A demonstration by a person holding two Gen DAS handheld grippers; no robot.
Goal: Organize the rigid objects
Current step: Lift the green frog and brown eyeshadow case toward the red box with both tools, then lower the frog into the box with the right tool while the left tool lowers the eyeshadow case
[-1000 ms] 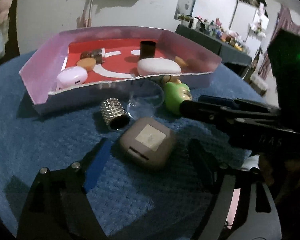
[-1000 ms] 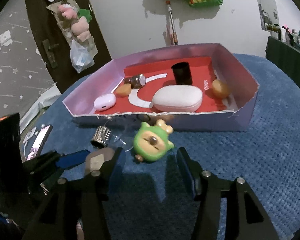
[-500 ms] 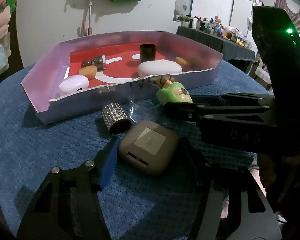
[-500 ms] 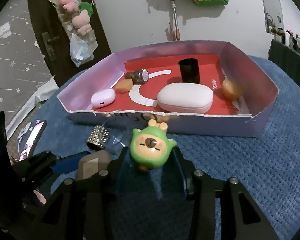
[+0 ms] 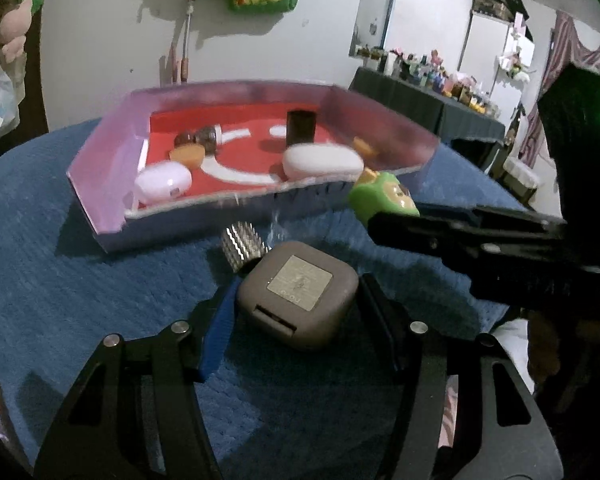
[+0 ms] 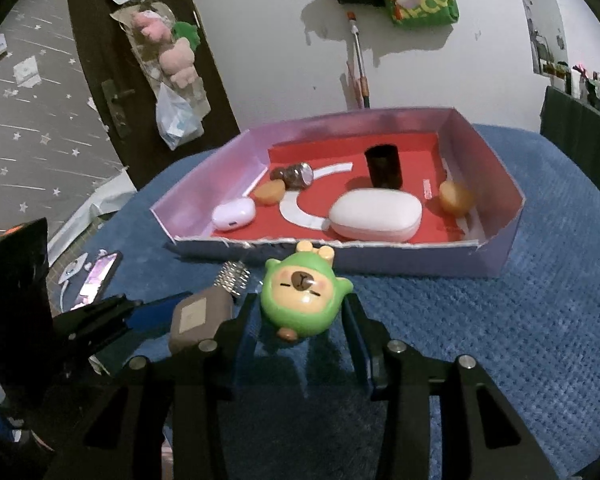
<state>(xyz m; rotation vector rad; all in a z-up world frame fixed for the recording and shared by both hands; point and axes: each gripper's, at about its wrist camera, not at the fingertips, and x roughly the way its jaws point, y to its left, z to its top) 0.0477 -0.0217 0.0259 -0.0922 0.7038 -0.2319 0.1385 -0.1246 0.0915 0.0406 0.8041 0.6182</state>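
Note:
A brown square case (image 5: 298, 294) sits between the pads of my left gripper (image 5: 300, 286), which is shut on it. The case (image 6: 200, 316) also shows in the right wrist view, with the left gripper (image 6: 156, 306) coming in from the left. My right gripper (image 6: 302, 308) is shut on a green bear toy (image 6: 304, 304) and holds it above the blue cloth. The toy (image 5: 380, 200) hangs close to the front wall of the pink tray (image 6: 420, 260). A knurled silver cylinder (image 5: 244, 244) lies just beyond the case.
The tray (image 5: 108, 152) holds a white oval case (image 6: 376, 216), a pink earbud case (image 6: 234, 214), a black cylinder (image 6: 384, 166) and small orange and brown pieces. A blue cloth (image 6: 520, 340) covers the table. A phone (image 6: 96, 276) lies beyond its left edge.
My left gripper's fingers have come together on the brown case. The right gripper has lifted the green toy higher and nearer the tray's front wall.

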